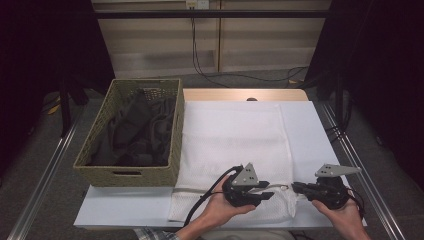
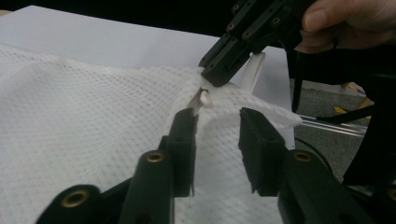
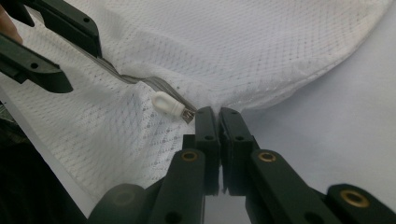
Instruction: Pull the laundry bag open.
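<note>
Two tools are working the near edge of a white mesh laundry bag (image 1: 235,145) that lies flat on the counter (image 1: 320,135), right in front of us, with a wicker basket (image 1: 131,172) of dark clothes (image 1: 140,130) sitting just to its left. Our right tool (image 3: 218,111) has its jaws pressed together on the bag's corner, pinching the mesh right at the end of the zipper (image 3: 140,80), and it looks to be anchoring the fabric. Our left tool (image 2: 217,116) is partly open: in the left gripper view its two pads straddle a raised fold of mesh without visibly pressing it, and the white zipper pull (image 2: 204,98) sits just beyond the left-hand pad's tip. From the right gripper view we see that same pull (image 3: 168,105) lying loose on the mesh, just beside our closed jaws, with the left tool (image 3: 70,60) farther up the zipper line. We judge this to be the unzipping step, at the point of getting hold of the pull. Next we need the left tool to shift a touch toward the pull, close squarely on that small rounded tab, then draw it along the zipper while the right keeps the corner taut.
</note>
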Demonstrator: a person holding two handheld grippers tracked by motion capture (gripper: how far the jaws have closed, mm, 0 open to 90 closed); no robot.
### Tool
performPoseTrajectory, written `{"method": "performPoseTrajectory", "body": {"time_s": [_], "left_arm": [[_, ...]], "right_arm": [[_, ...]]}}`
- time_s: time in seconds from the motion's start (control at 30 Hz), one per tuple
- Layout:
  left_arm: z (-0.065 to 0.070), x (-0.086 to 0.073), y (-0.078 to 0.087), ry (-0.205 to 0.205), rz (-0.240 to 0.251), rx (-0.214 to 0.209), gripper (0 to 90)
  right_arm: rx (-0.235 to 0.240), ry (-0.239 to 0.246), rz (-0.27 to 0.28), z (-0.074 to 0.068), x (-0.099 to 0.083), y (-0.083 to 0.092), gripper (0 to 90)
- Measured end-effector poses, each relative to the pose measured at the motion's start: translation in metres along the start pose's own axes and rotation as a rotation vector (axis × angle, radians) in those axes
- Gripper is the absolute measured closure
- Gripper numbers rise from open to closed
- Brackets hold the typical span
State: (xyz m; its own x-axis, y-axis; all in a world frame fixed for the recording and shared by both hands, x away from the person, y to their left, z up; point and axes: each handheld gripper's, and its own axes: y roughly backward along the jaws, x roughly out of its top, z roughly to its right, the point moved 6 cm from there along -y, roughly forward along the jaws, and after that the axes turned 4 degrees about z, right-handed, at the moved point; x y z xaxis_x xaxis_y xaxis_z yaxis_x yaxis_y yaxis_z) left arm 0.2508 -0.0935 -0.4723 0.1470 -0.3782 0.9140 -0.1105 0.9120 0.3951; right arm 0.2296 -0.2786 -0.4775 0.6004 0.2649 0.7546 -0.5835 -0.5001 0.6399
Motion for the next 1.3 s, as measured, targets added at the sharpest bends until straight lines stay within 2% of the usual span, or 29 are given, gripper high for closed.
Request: {"method": "performPoseTrajectory", "body": {"time_s": [0.03,0.07,0.1,0.17,0.2,0.23,0.27,0.33,0.57,0.63,0.67,0.73,0.77,0.9,1.03,1.07,1.1,1.13,1.2,1.23,1.3], "left_arm": [[0.0,0.0,0.0,0.0,0.0,0.0,69.3],[0.002,0.001,-0.006,0.006,0.004,-0.018,72.5],[0.002,0.001,-0.009,-0.003,-0.012,-0.009,73.8],[0.003,0.003,-0.017,0.015,0.007,-0.022,73.8],[0.003,0.003,-0.019,0.003,-0.004,-0.028,74.1],[0.004,0.004,-0.022,0.007,-0.004,-0.023,74.3],[0.004,0.004,-0.025,0.011,0.004,-0.036,74.3],[0.003,0.002,-0.027,0.006,-0.032,-0.012,73.6],[-0.001,-0.005,-0.037,0.038,-0.048,-0.027,73.1],[-0.003,-0.008,-0.039,0.042,-0.07,-0.019,71.6],[-0.003,-0.008,-0.041,0.051,-0.062,-0.017,71.2],[-0.003,-0.01,-0.043,0.043,-0.061,-0.021,70.0],[-0.003,-0.011,-0.043,0.043,-0.08,-0.032,70.9],[-0.003,-0.013,-0.046,0.047,-0.094,-0.033,73.3],[-0.004,-0.013,-0.049,0.072,-0.085,-0.051,73.7],[-0.005,-0.013,-0.049,0.071,-0.095,-0.055,74.1],[-0.005,-0.012,-0.05,0.084,-0.08,-0.056,74.1],[-0.006,-0.012,-0.05,0.077,-0.089,-0.06,74.2],[-0.008,-0.012,-0.052,0.077,-0.089,-0.05,76.0],[-0.009,-0.014,-0.053,0.071,-0.107,-0.04,77.0],[-0.01,-0.015,-0.056,0.071,-0.113,-0.037,77.8]], "right_arm": [[0.003,0.005,-0.001,-0.001,0.0,0.0,86.8],[0.002,0.012,-0.003,-0.001,0.001,-0.001,86.9],[-0.005,0.021,-0.004,-0.001,0.001,-0.001,86.9],[0.001,0.027,-0.002,-0.002,0.001,0.0,86.9],[0.0,0.027,-0.003,-0.002,0.001,0.0,86.9],[-0.002,0.025,-0.005,-0.002,0.001,0.0,86.9],[-0.003,0.026,-0.004,-0.001,0.001,-0.001,86.9],[-0.004,0.025,-0.004,-0.001,0.0,0.0,86.9],[-0.003,0.04,0.004,-0.002,0.001,0.001,86.9],[-0.005,0.039,0.007,-0.003,0.001,0.001,86.9],[-0.003,0.038,0.006,-0.003,0.001,0.002,86.9],[0.001,0.043,0.003,-0.003,0.001,0.001,86.9],[-0.002,0.044,0.004,-0.003,0.001,0.001,86.9],[0.0,0.049,0.001,-0.004,0.001,0.0,87.0],[-0.004,0.066,-0.006,-0.004,0.0,-0.001,87.0],[-0.005,0.069,-0.008,-0.005,0.0,-0.001,87.0],[-0.001,0.076,-0.011,-0.005,0.0,-0.002,87.0],[0.0,0.075,-0.013,-0.005,0.0,-0.002,87.0],[0.004,0.074,-0.013,-0.006,0.0,-0.002,86.9],[0.005,0.073,-0.012,-0.006,0.0,-0.002,86.9],[0.005,0.075,-0.014,-0.006,0.0,-0.002,86.9]]}}
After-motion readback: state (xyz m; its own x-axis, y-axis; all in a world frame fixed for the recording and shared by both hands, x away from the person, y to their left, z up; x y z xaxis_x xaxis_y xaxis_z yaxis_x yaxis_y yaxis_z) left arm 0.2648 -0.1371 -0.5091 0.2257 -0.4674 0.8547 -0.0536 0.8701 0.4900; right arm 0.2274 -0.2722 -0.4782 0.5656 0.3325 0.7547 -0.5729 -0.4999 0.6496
